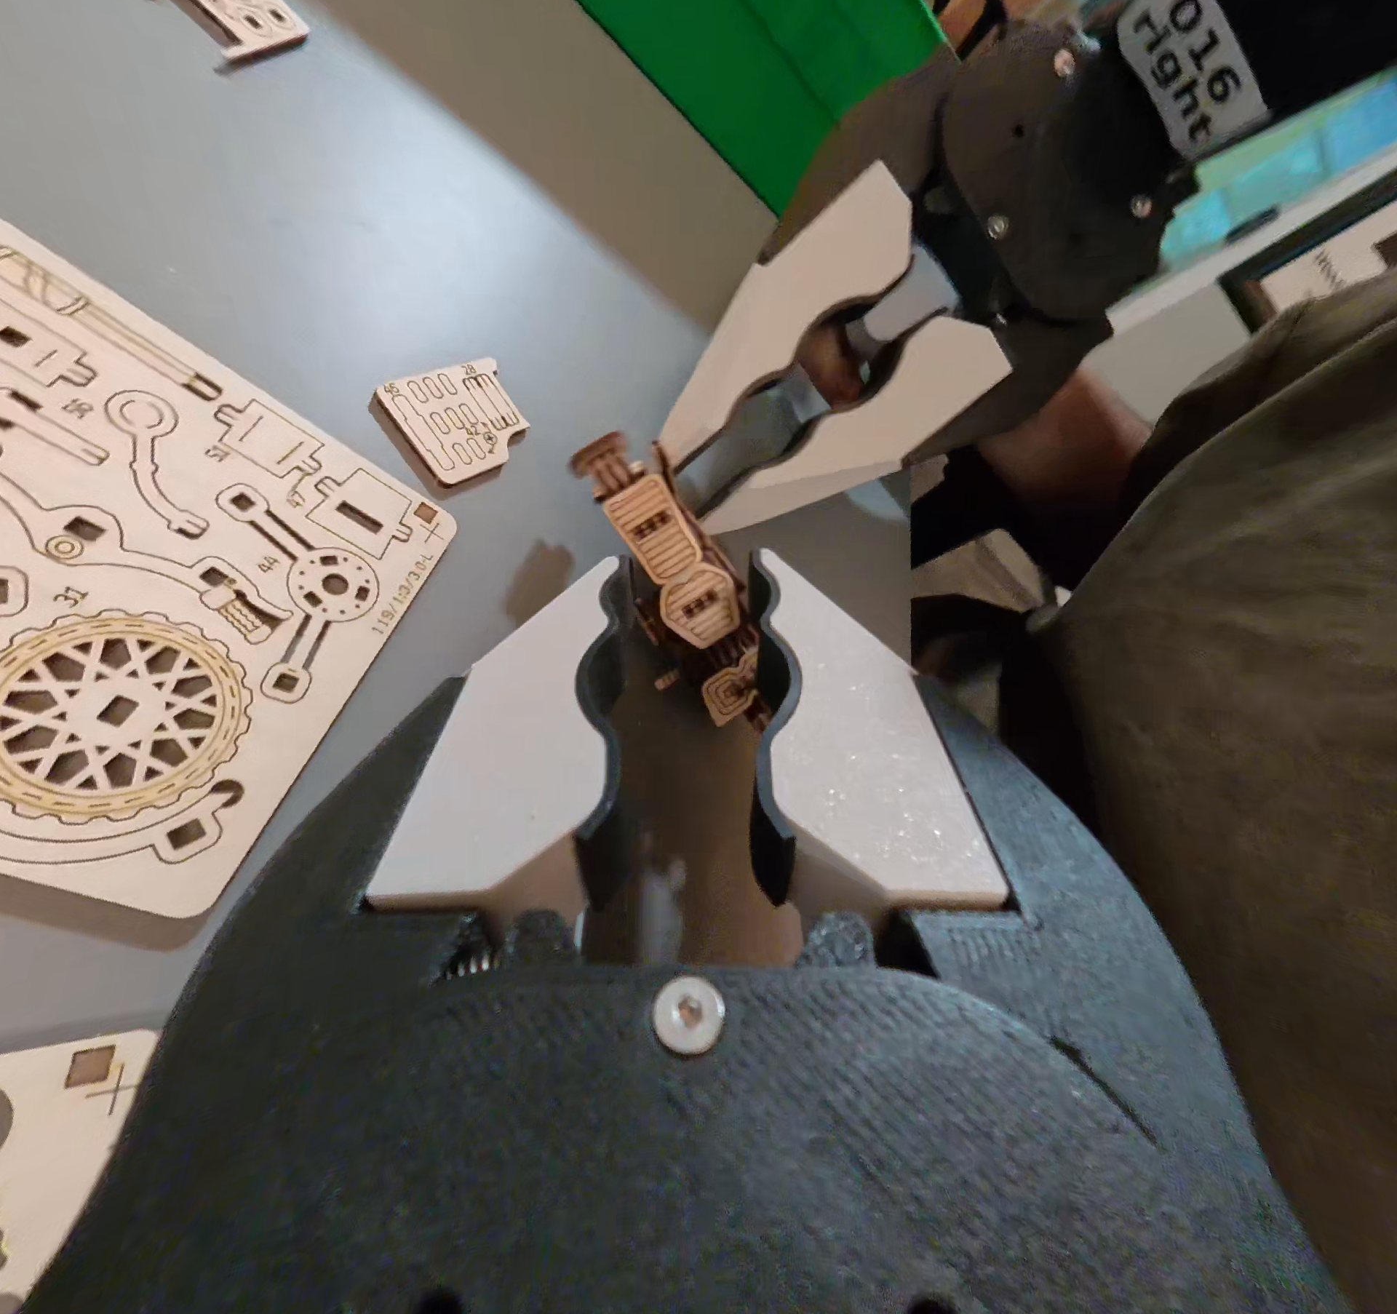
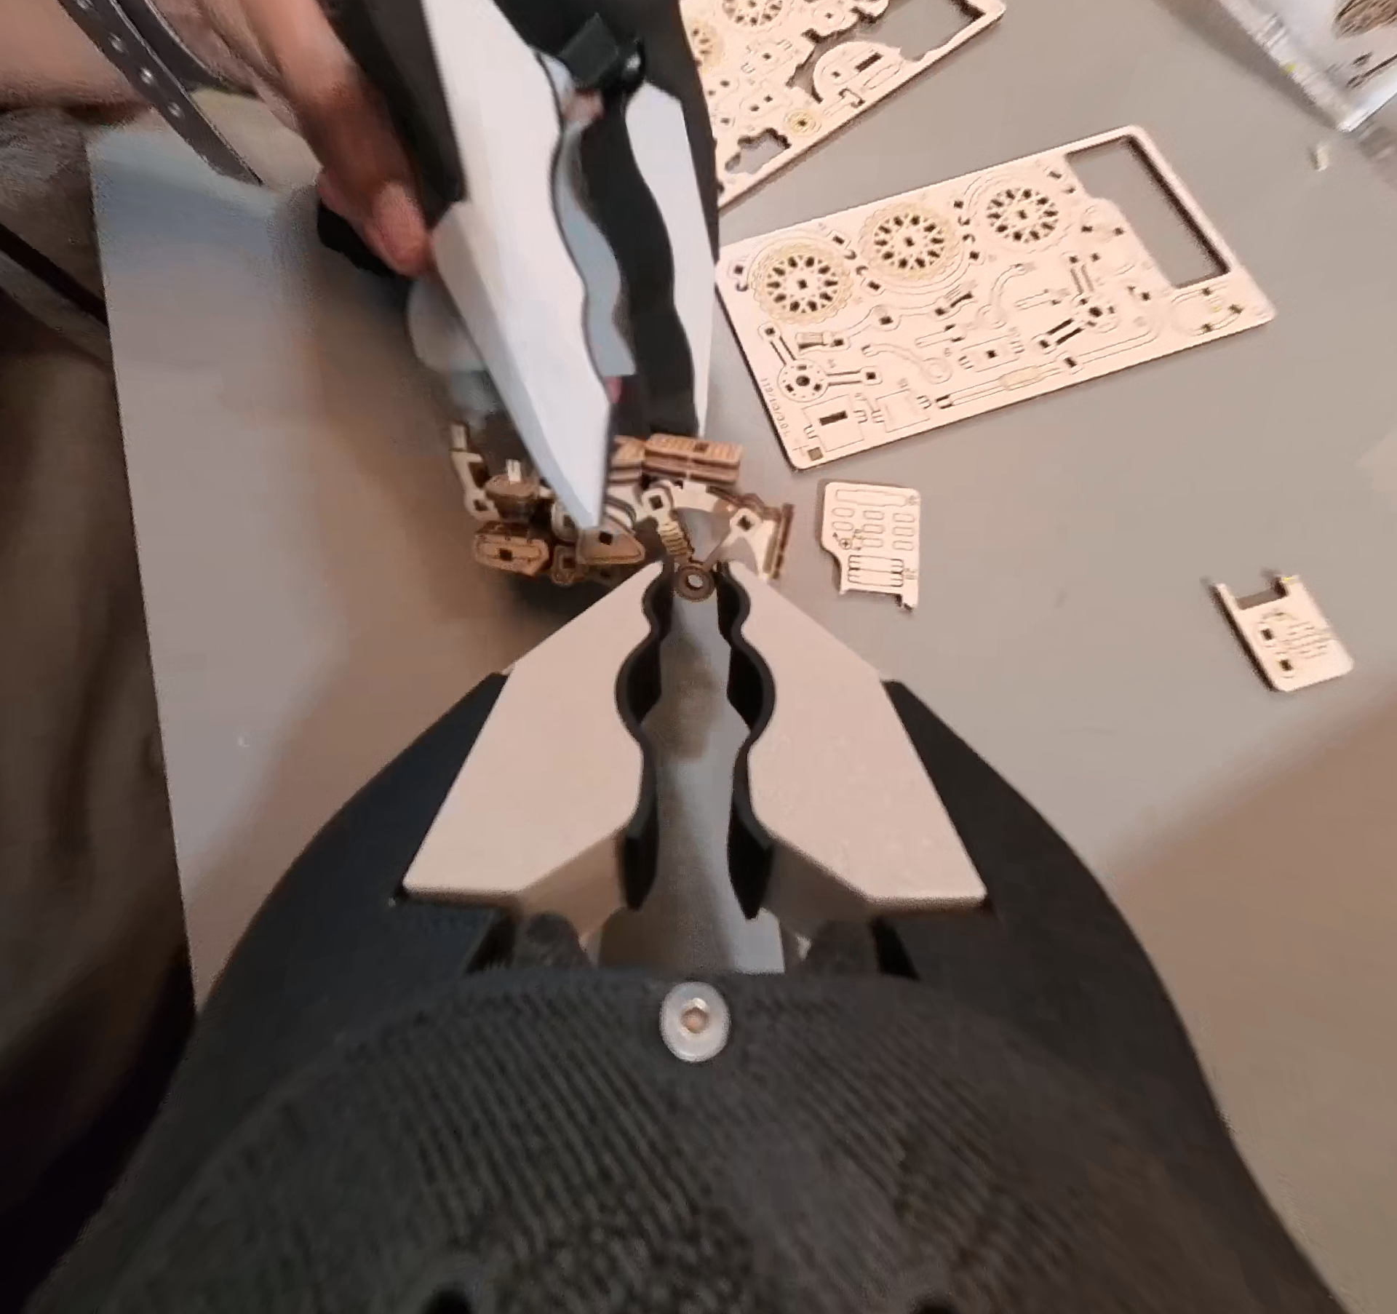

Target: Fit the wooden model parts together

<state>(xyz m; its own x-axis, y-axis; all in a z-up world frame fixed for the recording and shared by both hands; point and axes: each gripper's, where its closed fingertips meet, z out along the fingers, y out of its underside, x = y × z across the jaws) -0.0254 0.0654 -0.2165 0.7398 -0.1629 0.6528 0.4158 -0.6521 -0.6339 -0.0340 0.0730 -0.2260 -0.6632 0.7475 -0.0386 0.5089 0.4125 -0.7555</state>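
A part-built wooden model [image 1: 658, 537] is held above the grey table. My left gripper [image 1: 688, 575] is shut on its body, with the model sticking out beyond the tips. In the right wrist view the left gripper [image 2: 605, 507] comes down from above onto the model [image 2: 692, 455]. My right gripper [image 2: 692, 575] is shut on a small round wooden part [image 2: 692, 585] at the model's near end. In the left wrist view the right gripper [image 1: 669, 473] meets the model's far end from the upper right.
A large laser-cut wooden sheet [image 1: 189, 522] [image 2: 983, 318] lies on the table, with a second sheet [image 2: 816, 15] behind it. Small loose plates [image 1: 450, 420] [image 2: 873, 544] [image 2: 1281, 635] lie nearby. A green box [image 1: 726, 30] stands at the back. A booklet [image 2: 1300, 15] lies far right. Left and right tips are no more than a few centimetres apart.
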